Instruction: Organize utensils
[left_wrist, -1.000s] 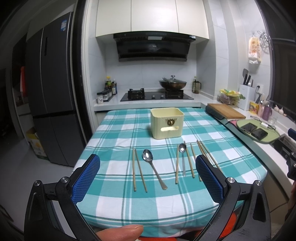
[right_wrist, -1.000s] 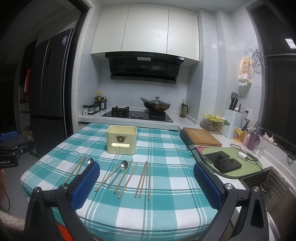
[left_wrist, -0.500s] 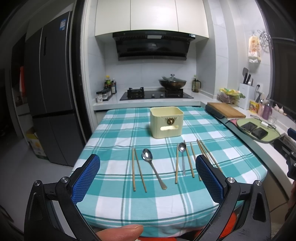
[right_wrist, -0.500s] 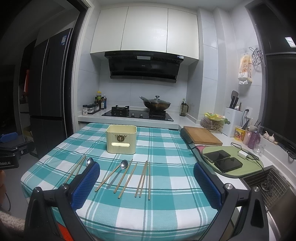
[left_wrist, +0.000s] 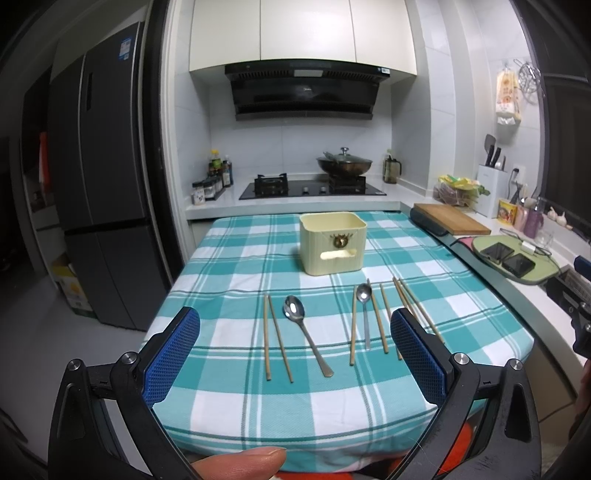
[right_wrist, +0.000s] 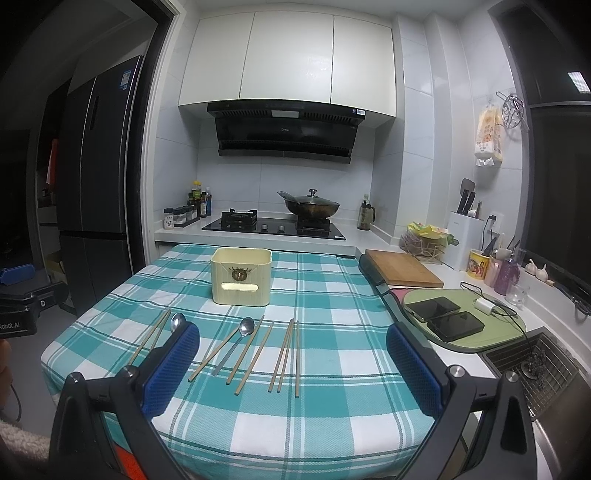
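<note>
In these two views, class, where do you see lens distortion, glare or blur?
Left wrist view: fisheye bends the fridge, and a blurred fingertip intrudes at the bottom. Right wrist view: dark vignetted corners, curved cabinets, glare on the fridge door.

From the right wrist view, the blue finger pad (right_wrist: 170, 369) covers the handle of the larger spoon (right_wrist: 177, 322), so only its bowl shows left of the cream holder (right_wrist: 241, 277). In the left wrist view, the right pad (left_wrist: 417, 360) hides the near ends of the chopsticks (left_wrist: 413, 308) right of the holder. The holder's inside can't be seen. The fridge (left_wrist: 92, 177), left of the holder, has a sticker too small to read. A fingertip (left_wrist: 240, 463) is cut off by the bottom edge.
</note>
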